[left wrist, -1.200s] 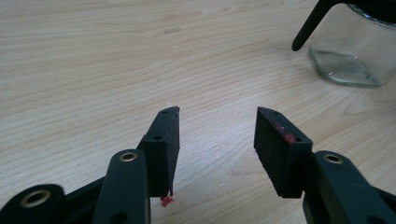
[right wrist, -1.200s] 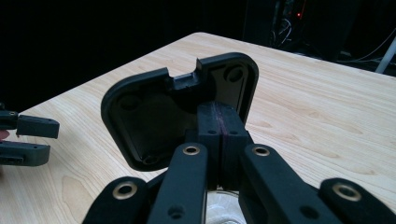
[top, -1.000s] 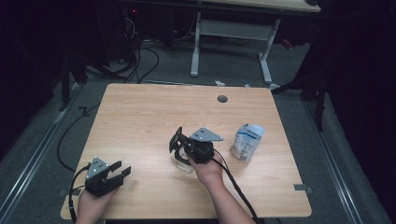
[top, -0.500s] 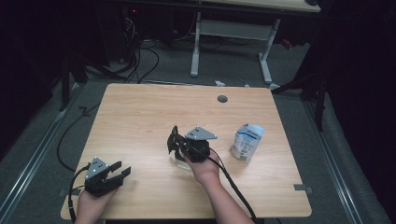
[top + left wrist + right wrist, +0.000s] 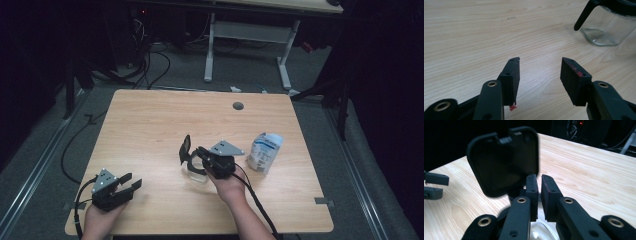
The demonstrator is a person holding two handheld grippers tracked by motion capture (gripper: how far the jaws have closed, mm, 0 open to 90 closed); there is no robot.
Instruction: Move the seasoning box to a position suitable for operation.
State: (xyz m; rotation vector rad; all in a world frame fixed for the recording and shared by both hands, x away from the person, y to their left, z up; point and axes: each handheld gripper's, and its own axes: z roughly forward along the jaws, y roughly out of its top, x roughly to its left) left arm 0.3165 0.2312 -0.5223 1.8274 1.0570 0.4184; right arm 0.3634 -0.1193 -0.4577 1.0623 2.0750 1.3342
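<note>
Right gripper view: right gripper (image 5: pixel 538 180), jaws just parting, nothing between, beside the clear glass jar's (image 5: pixel 198 172) raised black hinged lid (image 5: pixel 504 160); next, withdraw. Left gripper (image 5: pixel 540 66) rests apart.

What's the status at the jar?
Left gripper open, idle. Right gripper at jar, jaws just opening, nothing between them. Lid up. Pouch off to side.

High view above the near edge, looking forward and down on the pale wooden table (image 5: pixel 150 125), both gripper views low and close over its top, sharing the clear glass jar with black hinged lid (image 5: pixel 607 30).
</note>
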